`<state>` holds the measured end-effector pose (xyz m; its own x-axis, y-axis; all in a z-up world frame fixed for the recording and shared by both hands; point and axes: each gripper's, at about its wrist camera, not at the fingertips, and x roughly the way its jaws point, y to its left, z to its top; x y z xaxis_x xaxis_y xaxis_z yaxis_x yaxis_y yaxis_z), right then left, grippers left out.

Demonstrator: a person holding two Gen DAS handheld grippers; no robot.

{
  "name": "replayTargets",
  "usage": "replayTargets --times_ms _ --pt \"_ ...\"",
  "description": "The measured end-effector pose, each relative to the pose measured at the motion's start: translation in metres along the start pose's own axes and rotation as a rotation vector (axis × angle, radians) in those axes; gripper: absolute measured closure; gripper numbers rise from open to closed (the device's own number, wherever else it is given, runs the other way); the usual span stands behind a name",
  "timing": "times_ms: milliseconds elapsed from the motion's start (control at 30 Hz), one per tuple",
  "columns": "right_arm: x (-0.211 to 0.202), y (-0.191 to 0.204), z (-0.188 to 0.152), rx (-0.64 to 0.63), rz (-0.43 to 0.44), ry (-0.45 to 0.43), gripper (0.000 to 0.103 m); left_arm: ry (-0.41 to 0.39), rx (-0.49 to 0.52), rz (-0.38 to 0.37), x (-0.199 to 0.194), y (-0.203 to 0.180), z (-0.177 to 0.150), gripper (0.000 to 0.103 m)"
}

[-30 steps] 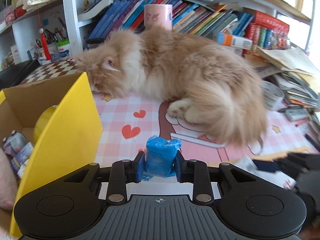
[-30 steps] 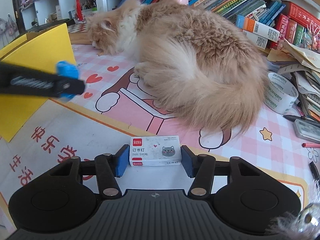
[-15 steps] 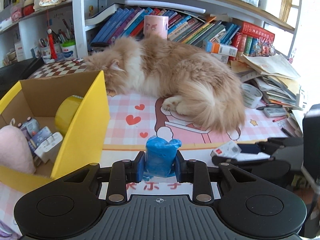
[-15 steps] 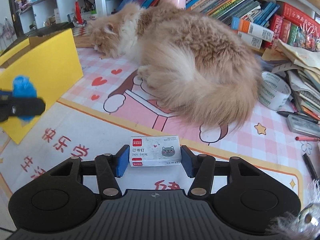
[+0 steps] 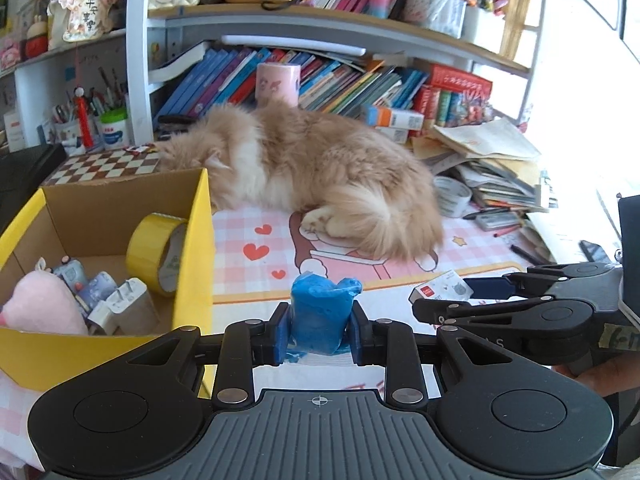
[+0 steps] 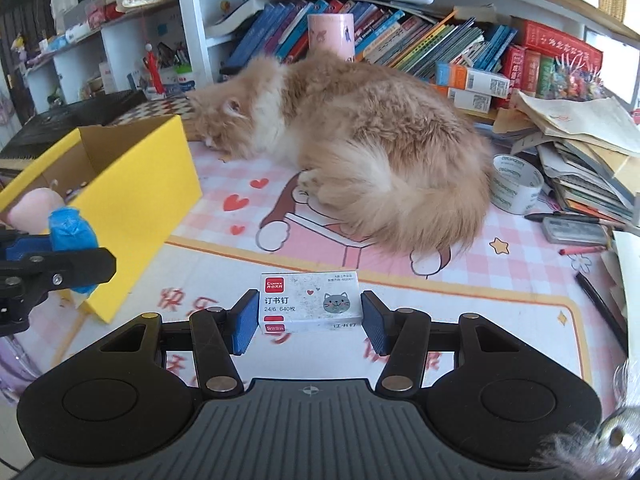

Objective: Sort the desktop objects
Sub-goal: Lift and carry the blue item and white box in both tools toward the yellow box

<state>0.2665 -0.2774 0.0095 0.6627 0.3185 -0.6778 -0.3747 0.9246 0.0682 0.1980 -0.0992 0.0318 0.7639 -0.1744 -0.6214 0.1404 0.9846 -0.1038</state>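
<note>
My left gripper (image 5: 319, 334) is shut on a blue crumpled lump (image 5: 322, 312) and holds it above the mat, just right of the yellow box (image 5: 196, 248). The lump also shows in the right wrist view (image 6: 72, 232). My right gripper (image 6: 309, 316) is shut on a white staple box (image 6: 310, 302) with a cat drawing, held above the mat; it also shows in the left wrist view (image 5: 444, 290). The yellow box (image 6: 132, 200) holds a yellow tape roll (image 5: 158, 252), a pink plush (image 5: 44, 310), a white charger (image 5: 126, 308) and small items.
A fluffy orange cat (image 5: 312, 176) lies across the pink desk mat (image 5: 256, 272) behind both grippers. A white tape roll (image 6: 516, 184), pens and a stack of books and papers (image 6: 580, 160) sit at right. Bookshelves stand behind.
Both grippers have risen and pulled back from the cat, each still holding its object. The inside of the yellow box has come more into view on the left.
</note>
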Motion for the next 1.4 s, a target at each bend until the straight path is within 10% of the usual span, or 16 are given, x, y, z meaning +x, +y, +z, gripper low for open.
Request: replayTargets --times_ms 433,1400 --pt "-0.043 0.067 -0.04 0.04 -0.108 -0.012 0.052 -0.002 0.064 -0.095 -0.05 0.03 -0.04 0.076" --pt "-0.085 0.223 -0.108 -0.099 -0.006 0.038 0.052 0.031 -0.05 -0.027 -0.145 0.124 -0.125 0.076"
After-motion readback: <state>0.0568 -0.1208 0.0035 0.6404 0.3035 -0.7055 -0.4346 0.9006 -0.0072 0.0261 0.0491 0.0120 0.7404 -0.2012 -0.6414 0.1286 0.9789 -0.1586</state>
